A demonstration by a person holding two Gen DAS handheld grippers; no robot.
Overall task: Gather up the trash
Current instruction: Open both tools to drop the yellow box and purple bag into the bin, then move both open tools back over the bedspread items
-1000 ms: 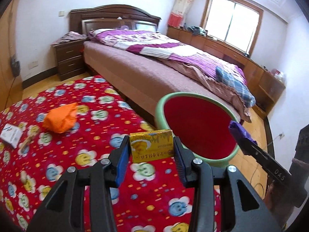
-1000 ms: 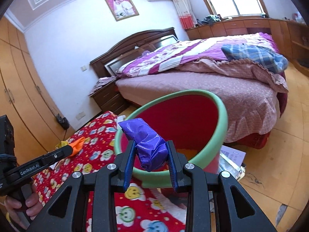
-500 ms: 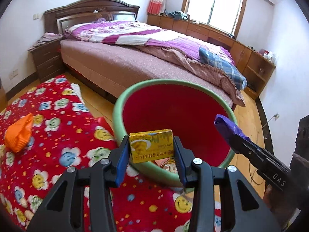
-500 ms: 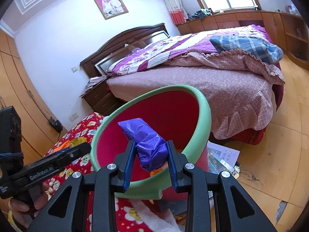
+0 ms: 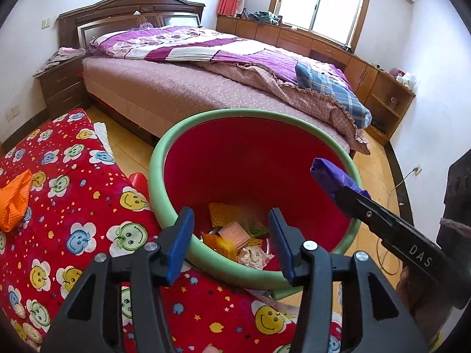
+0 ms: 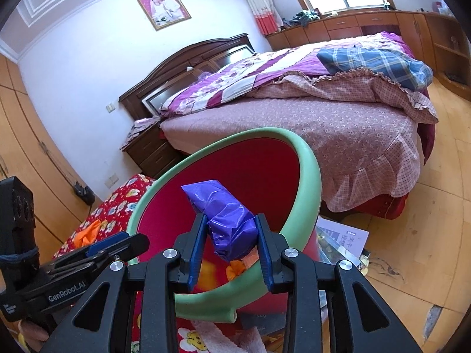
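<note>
One purple wrapper [image 6: 231,226] sat pinched in the slowly opening right gripper [image 6: 231,254], long axis tilted over the bin [image 6: 307,161] mouth; left gripper [image 5: 229,242] was opening, empty.

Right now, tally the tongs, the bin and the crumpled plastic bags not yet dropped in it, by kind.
Tongs: 2, the left tongs opening with nothing between them, the right tongs shut on a bag.
Bin: 1.
Bags: 2, the orange bag on the blanket, the purple bag held over the bin.
Total: 5.
</note>
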